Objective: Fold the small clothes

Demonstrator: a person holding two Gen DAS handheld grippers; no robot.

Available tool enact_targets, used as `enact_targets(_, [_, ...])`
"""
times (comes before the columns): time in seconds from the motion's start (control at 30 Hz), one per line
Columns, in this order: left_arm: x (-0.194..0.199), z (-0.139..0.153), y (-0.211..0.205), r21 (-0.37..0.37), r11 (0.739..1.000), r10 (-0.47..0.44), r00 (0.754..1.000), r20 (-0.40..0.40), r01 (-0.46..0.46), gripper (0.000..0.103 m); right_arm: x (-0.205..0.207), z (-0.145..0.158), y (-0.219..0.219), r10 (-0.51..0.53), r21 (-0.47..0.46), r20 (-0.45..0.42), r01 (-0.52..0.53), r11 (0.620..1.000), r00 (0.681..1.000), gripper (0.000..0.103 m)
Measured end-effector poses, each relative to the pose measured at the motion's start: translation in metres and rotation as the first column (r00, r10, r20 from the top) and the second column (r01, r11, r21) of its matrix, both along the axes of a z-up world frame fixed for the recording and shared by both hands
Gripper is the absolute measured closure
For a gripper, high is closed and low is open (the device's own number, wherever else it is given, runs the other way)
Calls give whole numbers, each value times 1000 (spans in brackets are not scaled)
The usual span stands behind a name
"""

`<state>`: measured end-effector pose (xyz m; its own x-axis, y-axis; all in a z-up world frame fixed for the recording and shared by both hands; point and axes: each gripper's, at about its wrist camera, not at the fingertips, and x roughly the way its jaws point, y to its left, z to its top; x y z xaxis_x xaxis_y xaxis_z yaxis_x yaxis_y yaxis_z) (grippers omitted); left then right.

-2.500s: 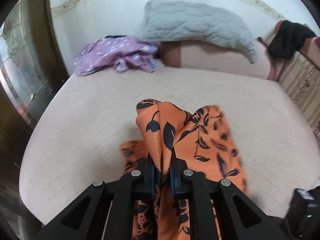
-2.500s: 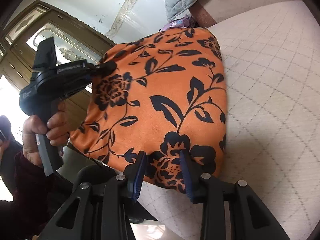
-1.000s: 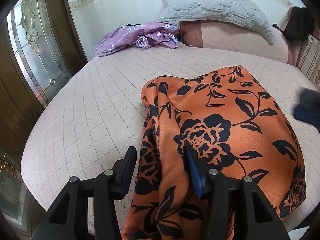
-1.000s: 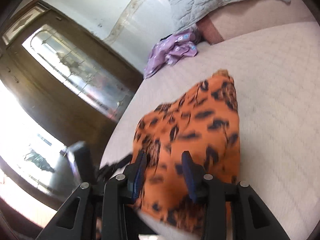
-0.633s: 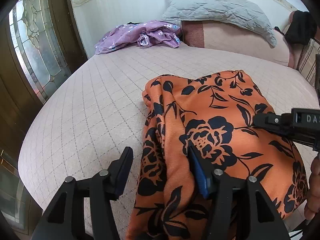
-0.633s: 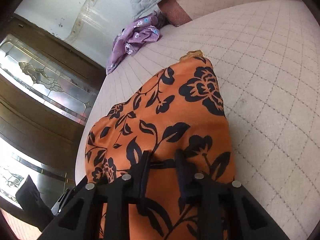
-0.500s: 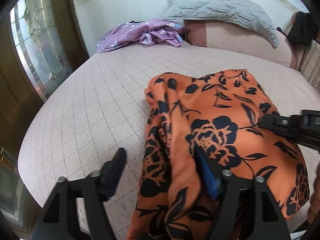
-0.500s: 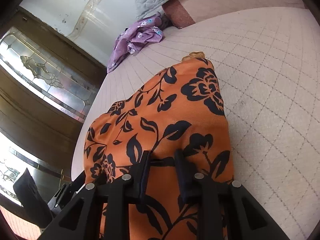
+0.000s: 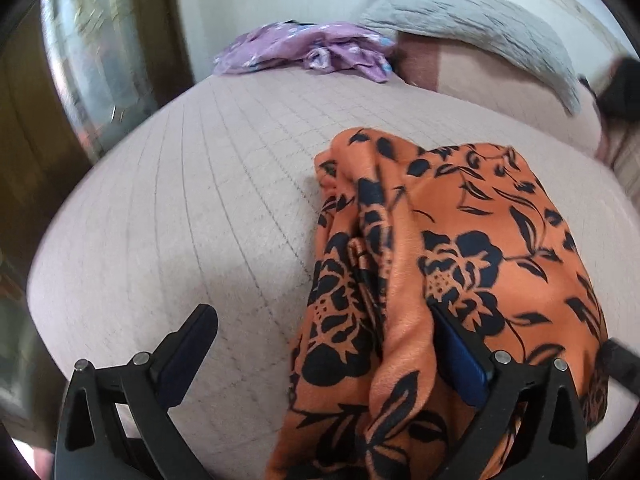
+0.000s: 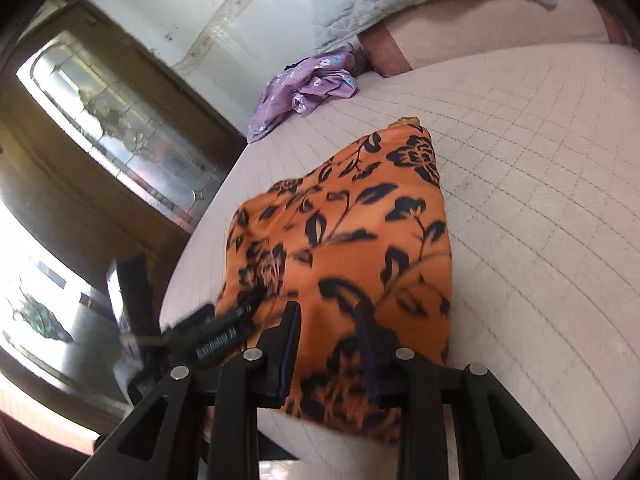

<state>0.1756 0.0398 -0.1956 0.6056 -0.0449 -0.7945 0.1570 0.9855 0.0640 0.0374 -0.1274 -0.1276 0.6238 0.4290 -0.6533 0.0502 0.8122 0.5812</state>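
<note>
A bed [image 9: 192, 208] covered by a pale pink quilted spread is seen. An orange garment with black flowers [image 9: 472, 240] is laid near its front edge. A crumpled purple garment [image 9: 304, 50] and a grey pillow [image 9: 472, 12] are placed at the far end.

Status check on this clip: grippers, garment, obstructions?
Left gripper wide open, jaws just opened. Right gripper straddles the orange floral garment, grip unclear. Garment lies folded on the bed. Nothing in the way.
</note>
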Motion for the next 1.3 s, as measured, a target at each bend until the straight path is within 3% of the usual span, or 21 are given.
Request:
enact_targets(0.07, [-11,12,-3,56,998,6,997,76,-10,0,-2,-21,2,15,1,-59,-15,1000,998,73])
enact_targets(0.23, [-41,22,-10,103,995,7,990,138,-21,0,-9,-26,-1,-1,29,-30,2,1000,1000,72])
enact_targets(0.33, [-39,2,-19,194,981,-4,998,67,-9,0,-9,-27,0,4,24,-21,-3,1000,1000,72])
enact_targets(0.47, [-29,-6,-6,97,995,27,999,25,-29,0,-12,-27,-1,10,23,-4,-10,1000,1000,72])
enact_targets(0.63, [-32,-6,-11,131,991,11,998,54,-18,0,-9,-29,-3,13,41,-6,-12,999,1000,72])
enact_targets(1.3, [-28,-11,-4,82,996,14,999,34,-17,0,-12,-29,-2,12,35,3,-13,999,1000,72])
